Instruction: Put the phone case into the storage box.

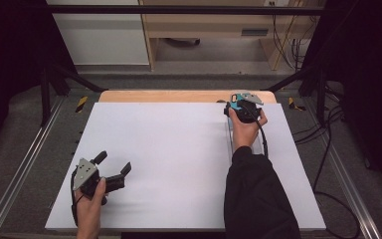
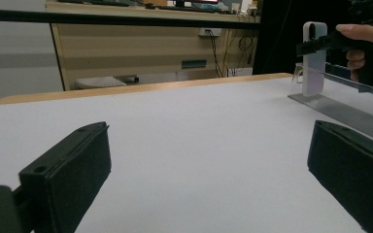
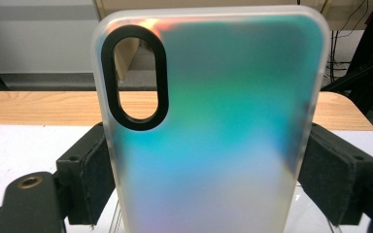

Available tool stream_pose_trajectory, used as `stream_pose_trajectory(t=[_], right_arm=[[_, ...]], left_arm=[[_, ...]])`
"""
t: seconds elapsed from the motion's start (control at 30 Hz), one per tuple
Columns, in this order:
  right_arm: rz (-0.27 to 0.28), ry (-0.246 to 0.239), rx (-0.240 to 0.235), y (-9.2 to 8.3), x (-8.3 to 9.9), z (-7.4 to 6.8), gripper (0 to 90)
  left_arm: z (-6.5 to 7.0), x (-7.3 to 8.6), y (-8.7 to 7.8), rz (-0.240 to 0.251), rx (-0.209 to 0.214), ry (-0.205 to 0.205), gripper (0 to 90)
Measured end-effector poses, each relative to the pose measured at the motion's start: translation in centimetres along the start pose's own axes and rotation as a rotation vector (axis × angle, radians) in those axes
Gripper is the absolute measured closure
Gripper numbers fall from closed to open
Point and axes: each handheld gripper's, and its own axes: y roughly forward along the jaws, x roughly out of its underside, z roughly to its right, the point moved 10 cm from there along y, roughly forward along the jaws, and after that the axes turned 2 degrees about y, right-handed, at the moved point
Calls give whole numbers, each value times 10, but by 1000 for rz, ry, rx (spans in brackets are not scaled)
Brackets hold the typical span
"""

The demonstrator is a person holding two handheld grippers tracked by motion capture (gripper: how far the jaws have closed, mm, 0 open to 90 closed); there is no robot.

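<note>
Far right corner of the worktop: right gripper (image 1: 233, 105) held in the person's right hand (image 1: 245, 130), close to the wooden edge strip (image 1: 179, 96).
Right jaws: closed narrow on a phone case (image 3: 213, 126), one pad pressing each long side of it.
Phone case: upright, frosted and see-through with a blue-green sheen; a black oval camera opening sits near its upper corner. From the left gripper view it appears as a pale slab (image 2: 314, 58) standing at the far end of a metal rail.
Metal rail (image 2: 342, 114): a grey strip lying flat on the worktop; in the high view it runs from the case back toward the person, beside the right forearm.
Contact between case and rail: the bottom of the case seems to meet the rail's end, but whether it rests in a slot cannot be told.
Left gripper (image 1: 113, 168): near the front left corner of the worktop, held in the left hand (image 1: 90, 201), well apart from the case.
Left jaws: spread wide, nothing between them, pointing across the worktop.
Worktop (image 1: 169, 164): white sheet, bare between the two grippers.
Sleeve (image 1: 258, 199): black, covering the right forearm.
</note>
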Motion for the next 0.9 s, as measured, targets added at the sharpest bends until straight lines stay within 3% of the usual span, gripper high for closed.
stream_pose_trajectory(t=[0.33, 0.53, 0.9], right_arm=[[-7, -5, 7, 0, 0, 0, 139], [16, -30, 29, -3, -5, -1, 100], [30, -27, 20, -7, -9, 1, 86]], left_arm=[[0, 0, 0, -2, 1, -1, 14], [1, 1, 0, -4, 3, 1, 14], [0, 0, 0, -3, 1, -2, 14]])
